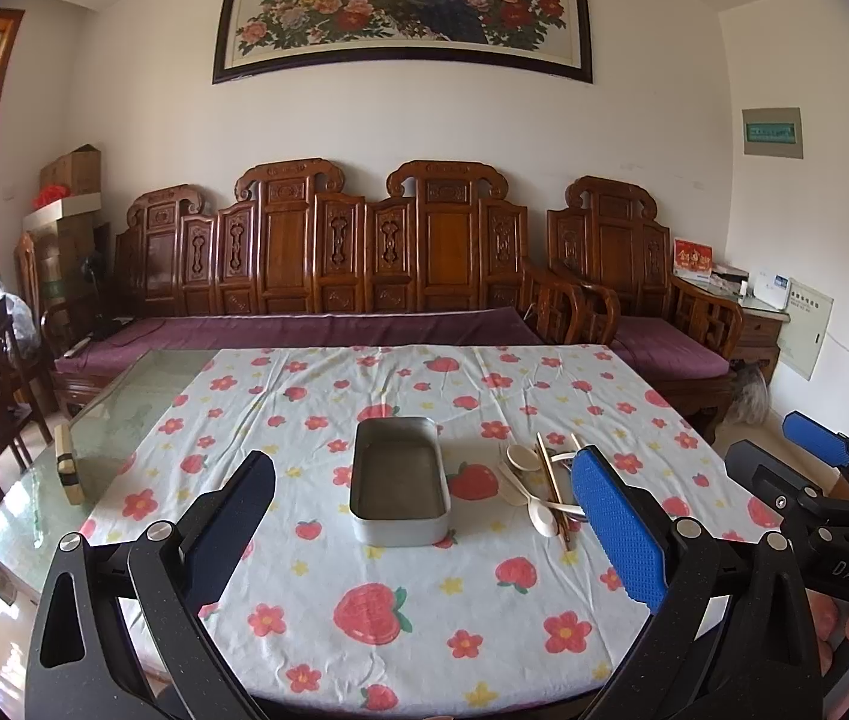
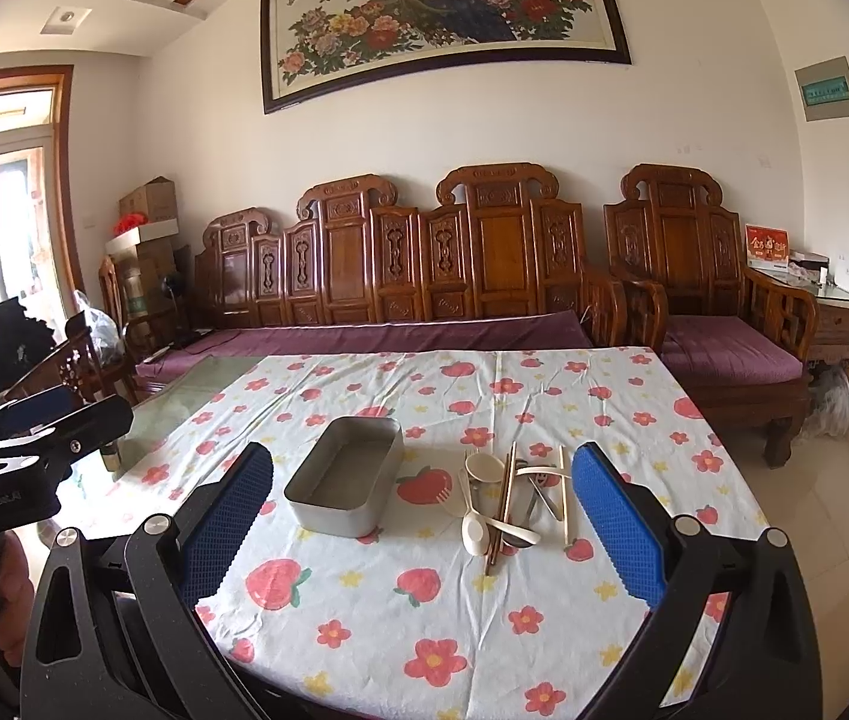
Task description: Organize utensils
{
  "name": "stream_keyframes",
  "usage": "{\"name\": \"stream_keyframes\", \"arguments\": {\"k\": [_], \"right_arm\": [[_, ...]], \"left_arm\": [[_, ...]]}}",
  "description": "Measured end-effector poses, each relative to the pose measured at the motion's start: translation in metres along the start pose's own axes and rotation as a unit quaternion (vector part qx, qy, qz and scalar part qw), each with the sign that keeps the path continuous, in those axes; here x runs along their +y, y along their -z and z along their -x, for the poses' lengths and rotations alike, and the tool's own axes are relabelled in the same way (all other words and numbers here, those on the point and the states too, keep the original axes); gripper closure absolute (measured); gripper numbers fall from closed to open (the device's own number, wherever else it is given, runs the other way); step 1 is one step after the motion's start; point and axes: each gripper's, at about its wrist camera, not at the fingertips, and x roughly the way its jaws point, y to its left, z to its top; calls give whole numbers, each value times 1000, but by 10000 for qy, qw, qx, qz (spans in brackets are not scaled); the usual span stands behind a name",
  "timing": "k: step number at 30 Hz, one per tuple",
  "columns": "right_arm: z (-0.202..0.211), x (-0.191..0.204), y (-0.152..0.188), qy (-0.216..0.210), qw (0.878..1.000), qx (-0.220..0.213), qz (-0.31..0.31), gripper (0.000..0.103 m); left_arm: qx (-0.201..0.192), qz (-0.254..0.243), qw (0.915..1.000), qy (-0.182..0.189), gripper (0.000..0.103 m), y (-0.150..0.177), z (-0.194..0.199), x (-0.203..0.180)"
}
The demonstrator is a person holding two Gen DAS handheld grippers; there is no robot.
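An empty metal tin [image 1: 398, 482] stands in the middle of the flowered tablecloth [image 1: 424, 612]; it also shows in the right wrist view [image 2: 345, 483]. To its right lies a pile of utensils [image 1: 544, 489]: cream spoons, wooden chopsticks and metal pieces, also in the right wrist view [image 2: 511, 504] with a small cream cup [image 2: 483, 469]. My left gripper [image 1: 424, 516] is open and empty, held above the near part of the table. My right gripper [image 2: 421, 516] is open and empty, to the right of the left one [image 1: 814, 450].
A bare glass strip of the table [image 1: 124, 408] lies left of the cloth, with a small wooden block [image 1: 67, 462] on it. A carved wooden sofa [image 1: 328, 276] stands behind the table, chairs at the left, a side cabinet at the right.
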Motion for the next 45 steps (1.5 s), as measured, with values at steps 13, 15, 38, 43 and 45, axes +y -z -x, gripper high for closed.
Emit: {"name": "stream_keyframes", "arguments": {"k": [13,15,38,43,45], "right_arm": [[0,-1,0,-4,10000,-17,6,3],[0,-1,0,-11,10000,-16,6,3],[1,-1,1,-15,10000,-36,6,3],[1,0,0,-17,10000,-38,13,3],[0,0,1,-17,10000,-40,23,3]], "left_arm": [[-9,18,10000,4,7,-4,0,1],[-4,6,10000,-18,7,-4,-1,1],[-45,32,10000,16,7,-14,0,3],[-59,42,10000,16,7,-14,2,2],[-62,38,10000,20,7,-14,3,2]]}}
